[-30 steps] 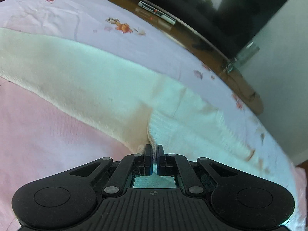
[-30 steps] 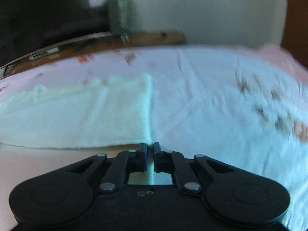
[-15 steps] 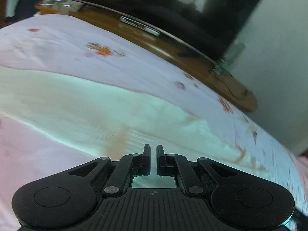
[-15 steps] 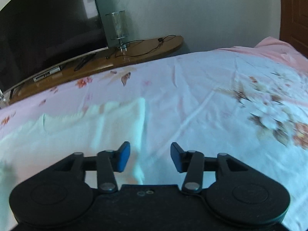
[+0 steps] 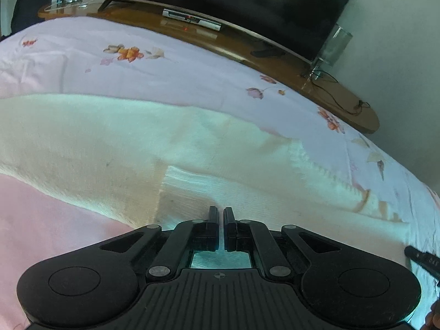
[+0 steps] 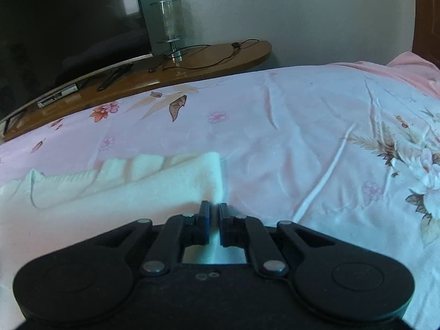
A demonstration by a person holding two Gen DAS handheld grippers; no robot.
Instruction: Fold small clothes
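**Both hand-held grippers closed on a cream knit on the bed**

A cream knitted garment (image 5: 115,148) lies spread across a bed covered by a pale pink sheet (image 5: 192,77) printed with orange and brown flowers. In the left wrist view the garment fills the middle of the picture from the left edge to the far right, with a ribbed white part just ahead of the fingertips and a scalloped edge towards the right.

The left hand-held gripper (image 5: 220,214) has its jaws drawn almost together, only a thin slit between them, with the ribbed cloth directly at and under the tips; whether a fold is pinched in the slit cannot be told.

The right hand-held gripper (image 6: 214,210) has just been closing: its jaws now stand narrow, and a strip of the garment's white corner runs between them, so it grips the cloth at its right end, where the knit meets bare sheet.

Beyond the bed a curved wooden shelf (image 6: 209,57) carries a dark television (image 6: 66,27), a glass lamp (image 6: 167,24) and a trailing black cable (image 6: 220,55).
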